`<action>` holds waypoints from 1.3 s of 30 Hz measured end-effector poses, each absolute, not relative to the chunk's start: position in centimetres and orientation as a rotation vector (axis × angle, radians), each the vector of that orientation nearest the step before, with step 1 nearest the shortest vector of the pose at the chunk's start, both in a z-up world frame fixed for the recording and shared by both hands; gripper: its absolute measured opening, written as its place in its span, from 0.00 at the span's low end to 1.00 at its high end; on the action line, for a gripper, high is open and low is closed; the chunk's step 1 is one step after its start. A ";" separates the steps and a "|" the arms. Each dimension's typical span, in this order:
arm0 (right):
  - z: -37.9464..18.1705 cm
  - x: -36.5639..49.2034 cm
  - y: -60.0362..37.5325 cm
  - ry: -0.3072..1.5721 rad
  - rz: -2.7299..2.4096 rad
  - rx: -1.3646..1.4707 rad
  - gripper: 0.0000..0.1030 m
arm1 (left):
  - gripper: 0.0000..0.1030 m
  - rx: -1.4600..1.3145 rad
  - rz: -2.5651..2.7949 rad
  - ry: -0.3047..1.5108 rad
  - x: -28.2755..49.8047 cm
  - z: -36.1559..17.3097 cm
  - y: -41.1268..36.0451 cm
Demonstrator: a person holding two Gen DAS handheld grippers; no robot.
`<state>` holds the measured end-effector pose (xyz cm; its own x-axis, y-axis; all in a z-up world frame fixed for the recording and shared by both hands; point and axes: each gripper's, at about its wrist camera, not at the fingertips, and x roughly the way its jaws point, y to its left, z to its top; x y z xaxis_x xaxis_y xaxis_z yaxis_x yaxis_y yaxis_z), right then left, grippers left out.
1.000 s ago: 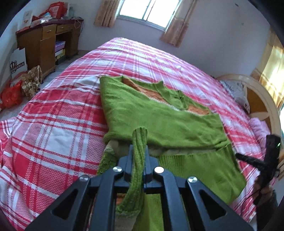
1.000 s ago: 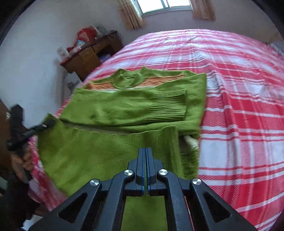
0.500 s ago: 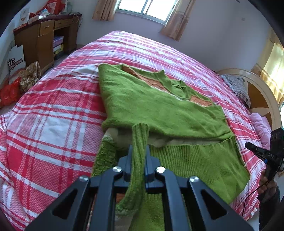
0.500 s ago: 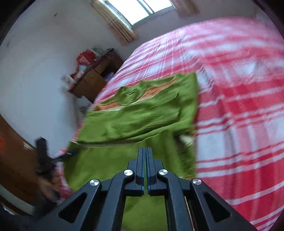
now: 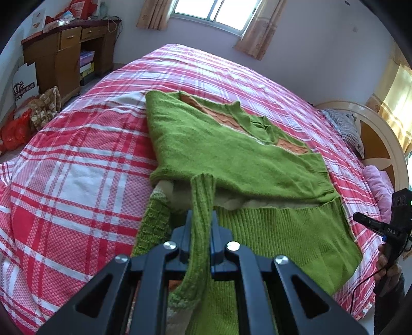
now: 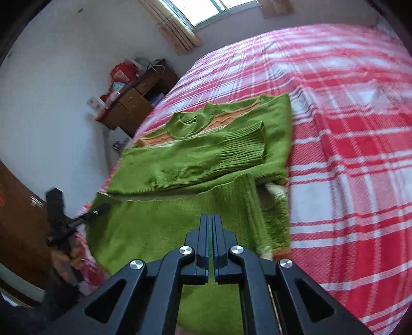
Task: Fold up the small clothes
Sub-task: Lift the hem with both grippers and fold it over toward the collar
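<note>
A green knit sweater [image 5: 231, 159] with orange chest panels lies on the red plaid bed [image 5: 77, 154], its sleeves folded across the body. My left gripper [image 5: 202, 219] is shut on the sweater's ribbed hem, which is pinched into a strip [image 5: 202, 195] between the fingers. The sweater also shows in the right wrist view [image 6: 200, 159]. My right gripper [image 6: 211, 226] is shut on the hem's other corner, with green fabric [image 6: 154, 232] stretched under it. Each gripper shows at the edge of the other's view, the right [image 5: 370, 223] and the left [image 6: 99, 210].
A wooden desk [image 5: 64, 51] with boxes stands at the back left, with bags [image 5: 15, 128] on the floor beside it. A round headboard [image 5: 373, 134] and pillows [image 5: 345, 123] are at the right. A window with curtains [image 5: 211, 13] is behind the bed.
Both grippers have lifted the hem and moved it a little toward the sweater's upper part. The right wrist view has swung and tilted. Both grips have held.
</note>
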<state>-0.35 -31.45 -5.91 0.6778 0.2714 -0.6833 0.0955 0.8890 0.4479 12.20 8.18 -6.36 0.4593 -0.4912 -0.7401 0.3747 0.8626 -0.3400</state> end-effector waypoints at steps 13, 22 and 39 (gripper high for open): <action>-2.3 -2.6 -29.0 0.649 -0.042 0.192 0.01 | 0.08 -0.138 -0.535 0.949 12.0 -6.0 7.9; -4.5 -1.1 -32.4 0.760 0.138 0.520 0.99 | 0.08 -0.126 -0.543 0.940 11.7 -5.8 7.8; -9.2 3.9 -29.1 0.922 -0.021 0.131 0.45 | 0.12 -0.103 -0.569 0.969 11.6 -6.6 7.8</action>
